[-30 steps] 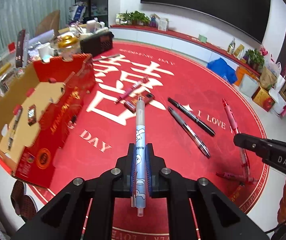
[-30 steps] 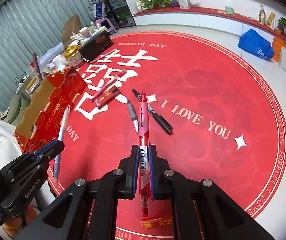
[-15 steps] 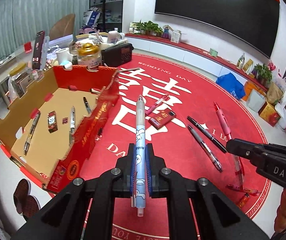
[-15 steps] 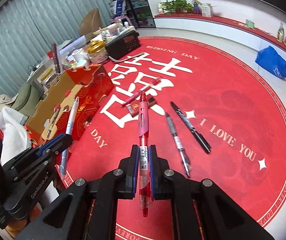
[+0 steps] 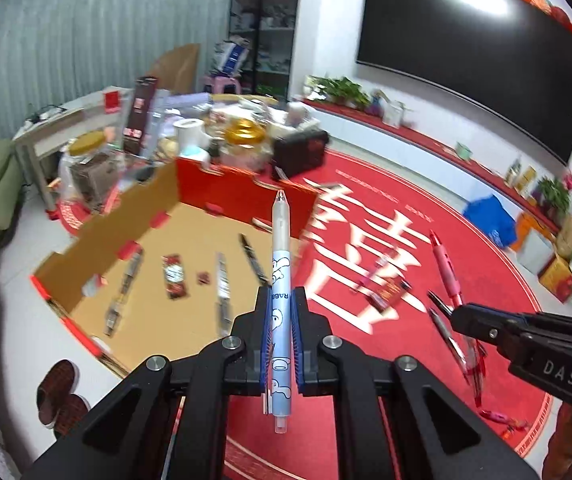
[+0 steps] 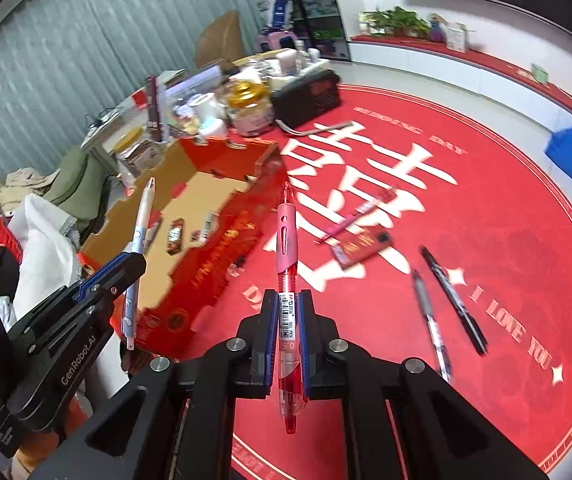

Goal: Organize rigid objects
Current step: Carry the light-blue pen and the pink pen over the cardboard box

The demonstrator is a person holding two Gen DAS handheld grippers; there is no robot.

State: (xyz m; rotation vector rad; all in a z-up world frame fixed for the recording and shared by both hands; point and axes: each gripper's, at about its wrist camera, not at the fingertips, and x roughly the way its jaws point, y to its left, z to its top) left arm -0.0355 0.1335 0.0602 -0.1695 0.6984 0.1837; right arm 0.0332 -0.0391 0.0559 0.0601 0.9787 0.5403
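Note:
My left gripper (image 5: 279, 304) is shut on a light blue cartoon pen (image 5: 279, 264) that points forward over the open red cardboard box (image 5: 97, 224). The box floor holds several pens and small items. My right gripper (image 6: 288, 308) is shut on a pink and red gel pen (image 6: 287, 248), held above the red round rug (image 6: 486, 216) just right of the box (image 6: 213, 264). The left gripper and its pen show in the right wrist view (image 6: 125, 264); the right gripper shows in the left wrist view (image 5: 458, 318).
On the rug lie two black pens (image 6: 452, 296), a pink pen (image 6: 358, 212) and a small red packet (image 6: 362, 246). A cluttered low table (image 5: 205, 132) and a black radio (image 5: 300, 154) stand behind the box. Slippers (image 5: 59, 392) sit by the box's near corner.
Both grippers have swung left and risen with their pens. The left pen is now over the box interior; the right pen is closer to the box's right wall.

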